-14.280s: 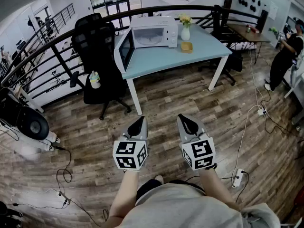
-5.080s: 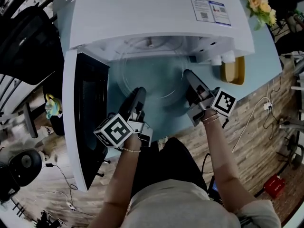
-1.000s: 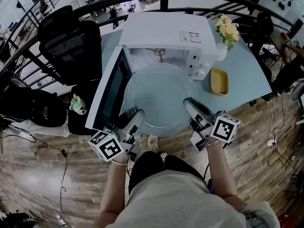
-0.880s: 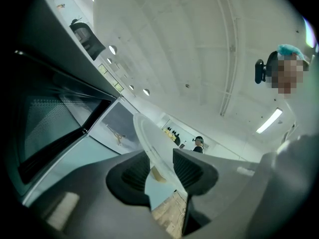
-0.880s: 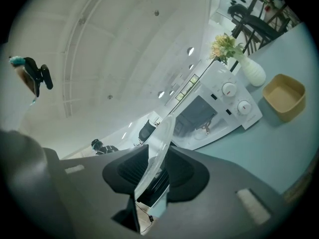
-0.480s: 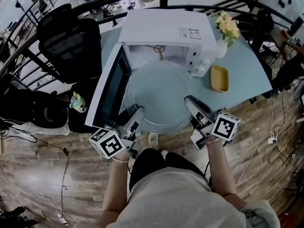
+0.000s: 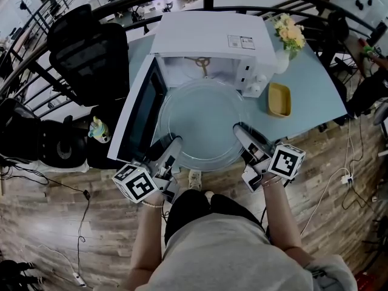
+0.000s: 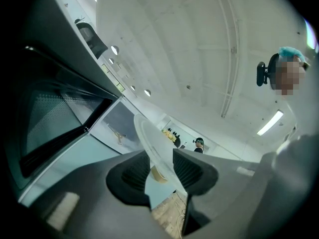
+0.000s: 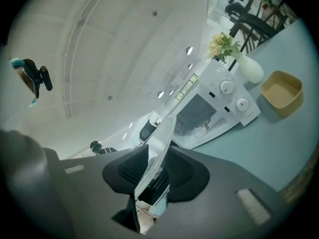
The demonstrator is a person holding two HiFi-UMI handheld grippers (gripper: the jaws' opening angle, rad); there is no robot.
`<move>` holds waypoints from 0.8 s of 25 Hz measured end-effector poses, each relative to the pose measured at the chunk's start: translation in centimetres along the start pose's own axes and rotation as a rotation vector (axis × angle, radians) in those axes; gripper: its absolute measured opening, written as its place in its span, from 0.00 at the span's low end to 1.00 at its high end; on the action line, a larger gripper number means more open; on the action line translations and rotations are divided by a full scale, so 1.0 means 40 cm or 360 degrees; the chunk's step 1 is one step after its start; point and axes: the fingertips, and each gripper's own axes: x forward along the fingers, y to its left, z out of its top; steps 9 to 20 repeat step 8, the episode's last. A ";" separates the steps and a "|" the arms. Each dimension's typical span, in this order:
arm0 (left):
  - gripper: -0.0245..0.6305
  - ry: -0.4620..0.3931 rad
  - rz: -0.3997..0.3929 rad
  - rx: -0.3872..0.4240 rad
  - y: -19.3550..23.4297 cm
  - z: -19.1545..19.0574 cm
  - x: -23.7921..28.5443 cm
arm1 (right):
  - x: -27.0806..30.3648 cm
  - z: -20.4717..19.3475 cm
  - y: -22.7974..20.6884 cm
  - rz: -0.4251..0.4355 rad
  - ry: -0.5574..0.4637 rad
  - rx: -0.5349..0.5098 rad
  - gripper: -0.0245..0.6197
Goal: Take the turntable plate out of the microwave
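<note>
Clear turntable plate (image 7: 203, 123) held level just in front of the open microwave (image 7: 212, 38), above the tabletop (image 7: 309, 96).
Left hand-held gripper (image 7: 171, 145) and right hand-held gripper (image 7: 241, 132) each clamp the plate's near rim, one per side; door (image 7: 142, 111) swung open at left.

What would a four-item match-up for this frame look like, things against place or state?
Things:
1. turntable plate
2. microwave door
3. yellow tray
4. flower vase

Place or state:
A. empty, on the table right of the microwave
B. swung open to the left
C. standing by the microwave's right side, behind the tray
D. gripped at its near rim by the left gripper and right gripper

Pairs: 1-D, 2-B, 3-A, 4-C.
</note>
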 end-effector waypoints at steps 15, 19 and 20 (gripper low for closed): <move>0.26 -0.0014 0.0010 0.0012 0.003 -0.007 -0.010 | 0.001 -0.013 -0.001 0.0018 0.0042 -0.0008 0.25; 0.26 -0.0014 0.0010 0.0012 0.003 -0.007 -0.010 | 0.001 -0.013 -0.001 0.0018 0.0042 -0.0008 0.25; 0.26 -0.0014 0.0010 0.0012 0.003 -0.007 -0.010 | 0.001 -0.013 -0.001 0.0018 0.0042 -0.0008 0.25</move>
